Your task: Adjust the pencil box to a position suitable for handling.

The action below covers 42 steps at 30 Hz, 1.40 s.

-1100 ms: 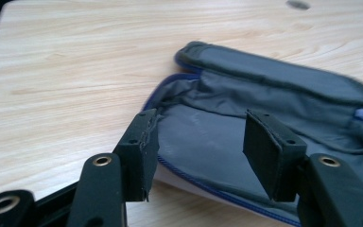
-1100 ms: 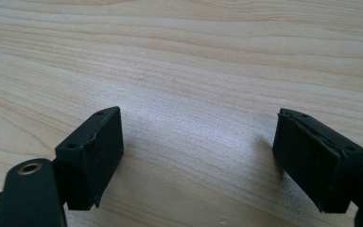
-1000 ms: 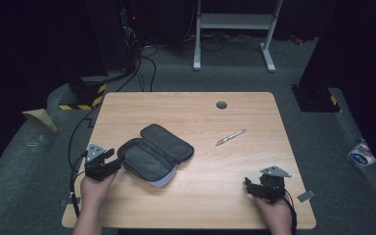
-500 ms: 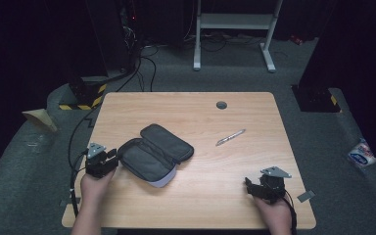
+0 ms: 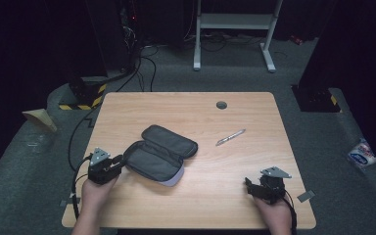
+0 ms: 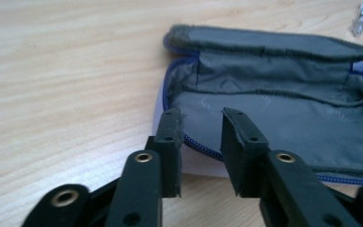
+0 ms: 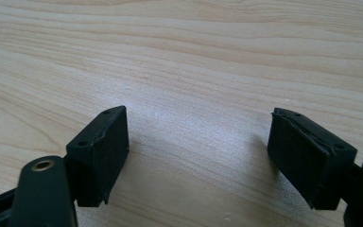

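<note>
Carrying surface: pale wooden desk [image 5: 235, 196].

Item in hand: dark grey fabric pencil case [image 5: 159, 155], unzipped and folded open flat, left of the desk's centre and nearer the front edge than the back. Its long axis runs from the left edge toward the right, slanting slightly to the front. The outer shell shows pale lilac under the near half. In the left gripper view the case [image 6: 283, 113] shows a grey lining and a blue zip along its rim, with nothing inside that can be made out.

Left gripper [image 5: 120, 161]: at the left short end of the case's near half, pointing right along the long axis. Its jaws [image 6: 201, 124] stand at a narrow gap and have just been opening a little. The zipped rim crosses just past the tips, and no pad is seen pressing on it. This hand is far the nearer to the case.

Right gripper [image 5: 248, 183]: near the front right corner, well apart from the case, jaws [image 7: 196, 137] wide and holding nothing over bare wood.

Also present: slim silver pen [image 5: 230, 137], right of centre, apart from the case
</note>
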Tool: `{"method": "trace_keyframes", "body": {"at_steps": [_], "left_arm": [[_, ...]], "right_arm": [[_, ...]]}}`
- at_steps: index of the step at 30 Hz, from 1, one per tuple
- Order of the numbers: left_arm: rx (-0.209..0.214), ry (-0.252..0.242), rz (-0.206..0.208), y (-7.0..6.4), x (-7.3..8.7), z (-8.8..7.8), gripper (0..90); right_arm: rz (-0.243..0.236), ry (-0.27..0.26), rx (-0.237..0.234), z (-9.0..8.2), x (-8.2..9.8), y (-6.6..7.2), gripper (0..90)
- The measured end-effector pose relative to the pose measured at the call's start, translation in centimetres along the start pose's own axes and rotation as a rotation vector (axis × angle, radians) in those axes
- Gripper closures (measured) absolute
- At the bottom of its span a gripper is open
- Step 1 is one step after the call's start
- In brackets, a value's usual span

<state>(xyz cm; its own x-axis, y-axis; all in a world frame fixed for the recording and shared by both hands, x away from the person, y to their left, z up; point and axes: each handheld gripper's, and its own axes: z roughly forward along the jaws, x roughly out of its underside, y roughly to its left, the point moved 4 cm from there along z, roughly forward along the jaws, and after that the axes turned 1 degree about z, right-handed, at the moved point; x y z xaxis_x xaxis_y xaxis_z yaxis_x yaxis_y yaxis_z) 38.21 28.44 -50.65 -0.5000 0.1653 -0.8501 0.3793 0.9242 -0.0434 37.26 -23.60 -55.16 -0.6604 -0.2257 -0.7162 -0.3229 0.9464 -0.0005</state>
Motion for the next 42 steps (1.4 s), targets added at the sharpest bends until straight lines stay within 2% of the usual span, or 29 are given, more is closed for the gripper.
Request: {"method": "trace_keyframes", "body": {"at_steps": [1, 2, 3, 4, 5, 6, 8, 10, 12, 14, 16, 18, 19, 20, 22, 30, 33, 34, 35, 36, 39, 42], "left_arm": [[-0.032, -0.021, -0.002, 0.3, -0.1, 0.1, 52.6], [-0.043, -0.027, -0.02, 0.9, -0.1, 0.4, 53.0], [-0.027, -0.024, -0.045, 1.0, -0.1, 0.8, 53.0], [-0.027, -0.024, -0.045, 1.0, -0.1, 0.8, 52.5], [-0.002, -0.012, -0.074, 1.0, 0.1, 1.5, 51.8], [-0.002, -0.012, -0.074, 1.0, 0.1, 1.5, 51.8], [0.024, 0.019, -0.06, 0.4, 0.3, 2.2, 54.2], [0.023, 0.027, -0.047, -0.1, 0.4, 2.3, 56.4], [0.028, 0.028, -0.041, -0.1, 0.5, 2.2, 58.6], [0.051, 0.025, -0.048, -0.2, 0.4, 1.9, 58.9], [0.059, 0.026, -0.029, -0.4, 0.4, 1.4, 59.7], [0.085, 0.022, -0.028, -0.9, 0.4, 1.1, 61.0], [0.085, 0.022, -0.028, -0.9, 0.4, 1.1, 61.5], [0.093, 0.026, -0.014, -1.4, 0.4, 1.2, 62.0], [0.088, 0.032, -0.002, -1.5, 0.4, 1.3, 62.0], [0.114, 0.036, 0.021, -2.4, 0.5, 1.2, 63.1], [0.099, 0.022, 0.007, -2.5, 0.5, 1.1, 58.1], [0.099, 0.022, 0.007, -2.5, 0.5, 1.1, 53.9], [0.082, 0.019, 0.001, -2.4, 0.5, 1.2, 51.8], [0.083, 0.028, -0.01, -2.3, 0.6, 1.4, 51.5], [0.091, 0.043, -0.009, -2.5, 0.7, 1.7, 50.9], [0.098, 0.058, 0.015, -3.0, 0.9, 1.7, 52.0]], "right_arm": [[0.003, -0.004, 0.0, 0.0, 0.0, 0.0, 22.1], [0.003, -0.007, 0.001, 0.0, 0.0, -0.1, 22.8], [0.004, -0.008, 0.001, 0.0, 0.0, -0.1, 23.1], [0.004, -0.008, 0.001, 0.0, 0.0, -0.1, 23.1], [0.002, -0.008, 0.002, 0.0, 0.0, -0.1, 23.2], [0.002, -0.008, 0.002, 0.0, 0.0, -0.1, 23.2], [0.002, -0.008, 0.001, 0.0, 0.0, -0.1, 23.5], [0.002, -0.009, -0.001, 0.0, 0.0, -0.1, 23.6], [0.001, -0.009, -0.001, 0.0, 0.0, -0.1, 23.7], [-0.001, -0.008, -0.002, 0.0, 0.0, -0.1, 23.8], [-0.001, -0.009, -0.001, 0.0, 0.0, -0.1, 23.8], [-0.001, -0.009, -0.001, 0.0, 0.0, -0.1, 23.8], [-0.001, -0.009, -0.001, 0.0, 0.0, -0.1, 23.8], [-0.001, -0.009, -0.001, 0.0, 0.0, -0.1, 23.8], [-0.001, -0.009, -0.001, 0.0, 0.0, -0.1, 23.8], [-0.002, -0.009, 0.0, 0.0, 0.0, -0.1, 23.8], [-0.006, -0.008, -0.003, 0.0, 0.0, -0.1, 24.0], [-0.004, -0.008, -0.004, 0.0, 0.0, 0.0, 24.0], [-0.004, -0.008, -0.004, 0.0, 0.0, 0.0, 24.0], [-0.004, -0.008, -0.004, 0.0, 0.0, 0.0, 24.0], [-0.003, -0.007, -0.004, 0.0, 0.0, 0.0, 24.1], [-0.005, -0.007, -0.004, 0.0, 0.0, 0.0, 24.1]]}}
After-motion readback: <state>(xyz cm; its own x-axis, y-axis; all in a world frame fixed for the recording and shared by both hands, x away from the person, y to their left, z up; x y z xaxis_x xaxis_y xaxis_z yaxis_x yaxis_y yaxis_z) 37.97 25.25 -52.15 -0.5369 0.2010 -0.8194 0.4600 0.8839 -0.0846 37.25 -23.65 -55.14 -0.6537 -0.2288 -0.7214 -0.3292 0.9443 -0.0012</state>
